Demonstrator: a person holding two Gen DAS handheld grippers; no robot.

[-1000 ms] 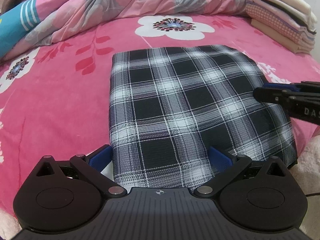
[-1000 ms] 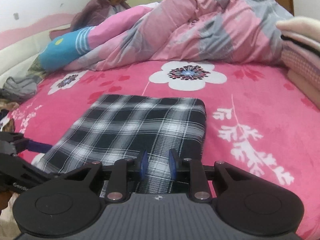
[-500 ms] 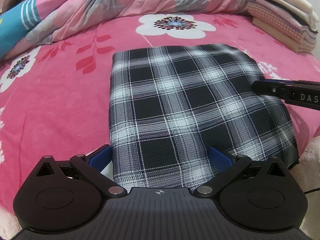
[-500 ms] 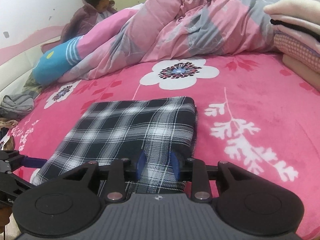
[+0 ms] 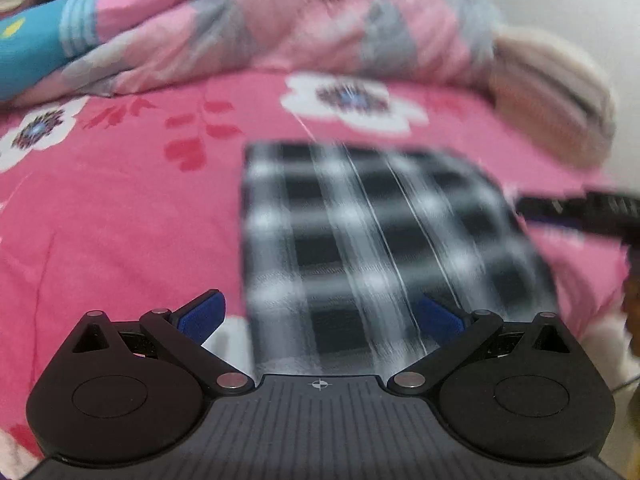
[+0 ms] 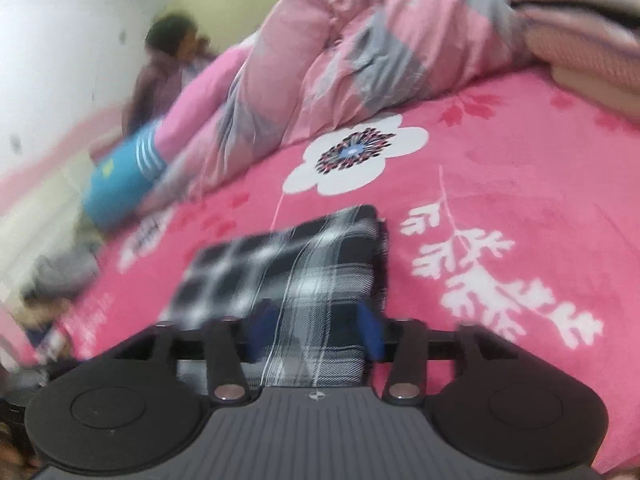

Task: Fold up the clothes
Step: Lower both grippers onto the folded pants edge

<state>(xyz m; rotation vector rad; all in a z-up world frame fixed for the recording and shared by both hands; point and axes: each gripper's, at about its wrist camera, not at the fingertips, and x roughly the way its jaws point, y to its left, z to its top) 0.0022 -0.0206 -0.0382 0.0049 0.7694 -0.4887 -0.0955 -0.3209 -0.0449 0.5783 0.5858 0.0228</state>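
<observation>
Plaid garment (image 5: 384, 248) lies as a tidy, several-layered rectangle on the pink flowered bedspread (image 5: 120, 240), near the bed's near edge, its corners squared. Left gripper (image 5: 320, 314) has its blue pads spread wide, one on each side of the garment's near left corner and holding nothing. Right gripper (image 6: 316, 326) straddles the near right part of the cloth, pads partly apart with fabric between them; blur keeps me from telling whether they pinch the layers or merely bracket them. In the left view that right tool shows as a dark bar at the garment's right edge. Far right on the bed sits a stack of folded clothes (image 5: 552, 104); a rumpled quilt (image 5: 280, 20) lies along the far side, and a person (image 6: 168, 64) sits beyond it at far left. Both views are smeared, so the hands seem to be moving. Judging from this, the garment looks fully folded, so either a last fold or a lift to the stack would fit. To do either well, take all layers together at the near edge, keep both tools level, and move them evenly so the rectangle does not splay open.
</observation>
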